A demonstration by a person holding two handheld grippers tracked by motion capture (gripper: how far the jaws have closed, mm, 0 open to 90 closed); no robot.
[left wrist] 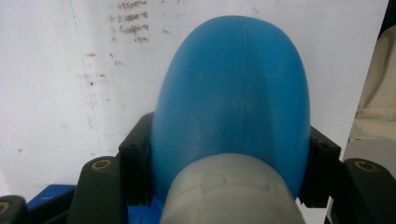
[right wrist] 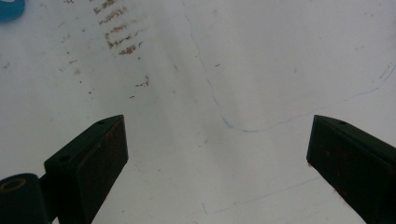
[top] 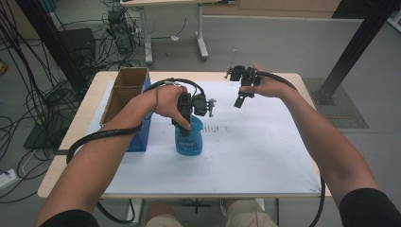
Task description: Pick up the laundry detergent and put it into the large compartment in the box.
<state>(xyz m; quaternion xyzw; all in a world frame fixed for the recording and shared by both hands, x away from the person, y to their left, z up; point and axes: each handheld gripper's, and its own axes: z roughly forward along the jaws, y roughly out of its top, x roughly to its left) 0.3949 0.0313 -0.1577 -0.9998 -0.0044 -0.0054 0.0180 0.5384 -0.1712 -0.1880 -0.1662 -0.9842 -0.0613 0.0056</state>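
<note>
1. Left gripper (top: 185,124): held in the person's left hand (top: 165,100), jaws closed on the shoulders of one blue bottle (top: 189,138); in the left gripper view the two black pads press its sides (left wrist: 231,102) just above a grey cap (left wrist: 233,191); the fingertips are hidden behind the bottle in the high view.
2. Right gripper (top: 241,100): held in the right hand (top: 267,86) above the far right part of the table, well apart from the bottle; the right gripper view shows its jaws standing wide with nothing between them, only the white surface beneath (right wrist: 219,154).
3. Table (top: 265,161): white top over a pale wooden edge, marked with faint blue pen lines (right wrist: 243,128) and rows of brownish smudges (right wrist: 119,32); its near edge is partly covered by the forearms.
4. Cardboard box (top: 124,92): one, open-topped, at the left edge of the table; a blue block (top: 141,137) stands against its near side, partly hidden by the left forearm.
5. Bottle: upright near the table's middle, just right of the blue block; its label is too small to read.
6. Room: grey floor, tangled black cables (top: 33,94) at left, a second table's legs (top: 202,45) beyond, one dark post (top: 354,47) at right.
</note>
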